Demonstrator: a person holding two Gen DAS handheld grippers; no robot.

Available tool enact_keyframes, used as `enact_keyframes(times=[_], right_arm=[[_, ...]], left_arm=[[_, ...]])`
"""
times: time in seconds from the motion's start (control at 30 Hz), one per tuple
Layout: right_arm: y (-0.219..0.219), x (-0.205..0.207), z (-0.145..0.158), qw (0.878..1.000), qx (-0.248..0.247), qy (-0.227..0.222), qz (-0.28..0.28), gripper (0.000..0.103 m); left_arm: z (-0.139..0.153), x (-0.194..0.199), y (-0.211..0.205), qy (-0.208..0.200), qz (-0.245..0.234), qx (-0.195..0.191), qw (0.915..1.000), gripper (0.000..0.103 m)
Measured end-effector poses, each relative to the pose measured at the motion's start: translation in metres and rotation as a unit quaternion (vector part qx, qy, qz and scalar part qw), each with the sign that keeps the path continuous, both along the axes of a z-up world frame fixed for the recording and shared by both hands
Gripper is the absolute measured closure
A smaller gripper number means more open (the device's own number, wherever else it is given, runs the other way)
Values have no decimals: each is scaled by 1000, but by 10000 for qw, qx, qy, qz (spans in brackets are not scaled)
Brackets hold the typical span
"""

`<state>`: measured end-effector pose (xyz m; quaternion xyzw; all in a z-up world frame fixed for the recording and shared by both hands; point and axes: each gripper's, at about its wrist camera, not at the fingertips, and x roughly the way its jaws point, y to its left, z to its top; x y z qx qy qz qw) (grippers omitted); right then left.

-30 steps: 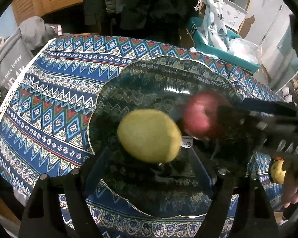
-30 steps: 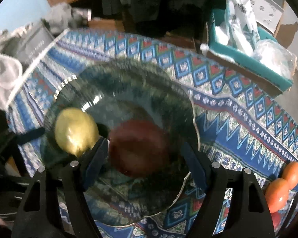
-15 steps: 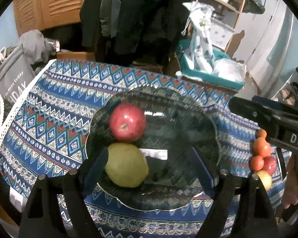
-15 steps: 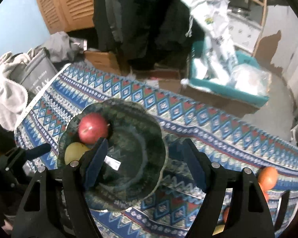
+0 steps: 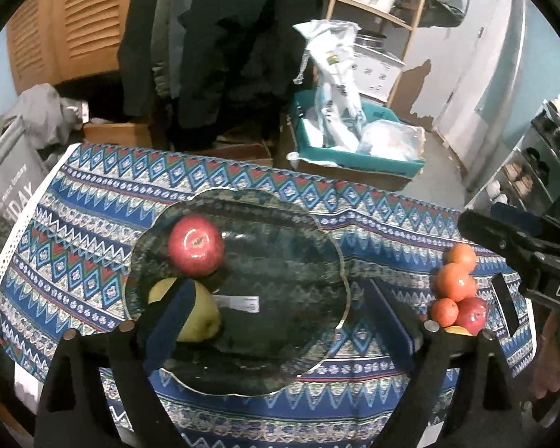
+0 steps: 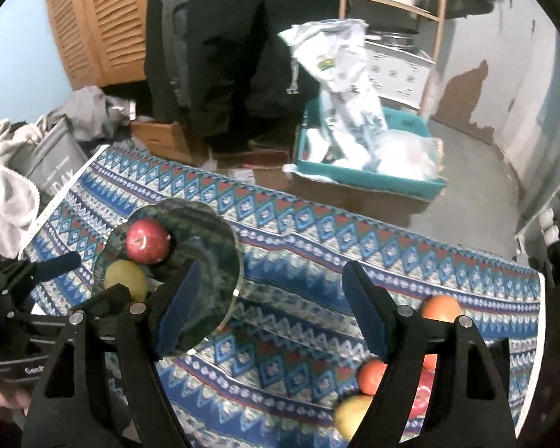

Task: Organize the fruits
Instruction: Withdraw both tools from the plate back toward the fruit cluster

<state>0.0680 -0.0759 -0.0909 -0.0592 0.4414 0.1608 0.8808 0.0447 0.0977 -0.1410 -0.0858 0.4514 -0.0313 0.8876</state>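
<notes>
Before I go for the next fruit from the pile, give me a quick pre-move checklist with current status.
1. Left gripper empty, jaws just opened further: ok.
2. Right gripper open, nothing between its fingers: ok.
3. Red apple and yellow-green fruit resting in the glass plate: ok.
4. Free room in the plate for more: ok.
5. Fruit pile on the tablecloth in view: ok.
6. Pile steady if one fruit is pulled: cannot tell.

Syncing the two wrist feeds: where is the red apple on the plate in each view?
Left wrist: red apple left of centre, on the plate's far left part, just beyond the yellow fruit.
Right wrist: red apple at mid-left, same spot on the plate, yellow fruit below it.
Shared landmark: teal bin beyond the table.
</notes>
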Motion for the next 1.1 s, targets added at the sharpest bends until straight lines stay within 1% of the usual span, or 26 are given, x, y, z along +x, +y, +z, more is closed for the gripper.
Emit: enact_keyframes(times=[0.23,0.63,0.9,1.1], right_arm=[[-38,-13,5,9996,5,-24,-266,24],[-103,-27,-1,9972,24,46,-747,23],[-142,-36,-14,9942,4,190,-1059,23],[-165,-38,-37,9918,-63,436,-1200,23]], left_arm=[[10,-2,-29,-54,-270,35,9996,5],[16,-2,-76,-51,-697,119,9975,4],[16,-1,-109,2,-1006,209,9947,4],[4,2,-137,161,-1234,305,9918,4]])
